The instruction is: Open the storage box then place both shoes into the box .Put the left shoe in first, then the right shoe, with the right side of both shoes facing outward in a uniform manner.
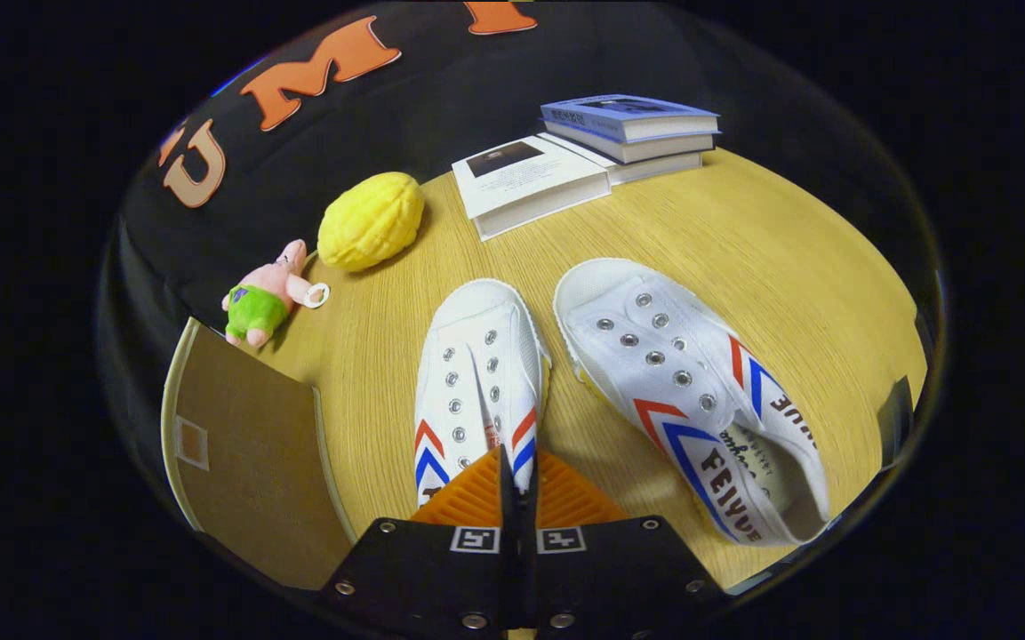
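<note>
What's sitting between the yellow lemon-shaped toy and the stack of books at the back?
In the gripper view, a single white book lies between the yellow lemon-shaped toy and the stack of books, touching the stack; bare wooden table separates it from the toy.

The gripper (512, 467) points forward and somewhat downward. Its two fingers (468, 502) are brought fully together, so only a thin dark seam runs between them up to the tips. The ribbed pads meet in one point, and whether anything is caught between them cannot be told.
</note>
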A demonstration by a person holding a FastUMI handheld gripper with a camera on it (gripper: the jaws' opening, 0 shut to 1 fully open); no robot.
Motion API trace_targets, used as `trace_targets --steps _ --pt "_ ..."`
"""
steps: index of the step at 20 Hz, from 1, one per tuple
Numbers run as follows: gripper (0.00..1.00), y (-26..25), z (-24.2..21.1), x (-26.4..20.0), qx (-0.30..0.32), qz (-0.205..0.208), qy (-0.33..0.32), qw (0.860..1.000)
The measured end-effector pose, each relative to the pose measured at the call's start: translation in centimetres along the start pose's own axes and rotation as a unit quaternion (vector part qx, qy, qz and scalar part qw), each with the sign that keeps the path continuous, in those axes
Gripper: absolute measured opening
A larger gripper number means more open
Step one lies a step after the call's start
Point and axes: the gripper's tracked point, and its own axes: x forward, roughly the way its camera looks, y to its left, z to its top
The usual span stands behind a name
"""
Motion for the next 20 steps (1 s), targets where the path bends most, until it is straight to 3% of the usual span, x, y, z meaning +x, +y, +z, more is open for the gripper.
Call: trace_targets --steps 9,15,20 --pt "0.00 2.2 4.7 -5.0 0.020 0.015 -0.046 0.999" --pt "0.00 7.5 8.5 -11.0 -0.021 0.057 -0.094 0.994" --pt "0.00 14.9 9.7 -14.8 -0.048 0.122 -0.118 0.984"
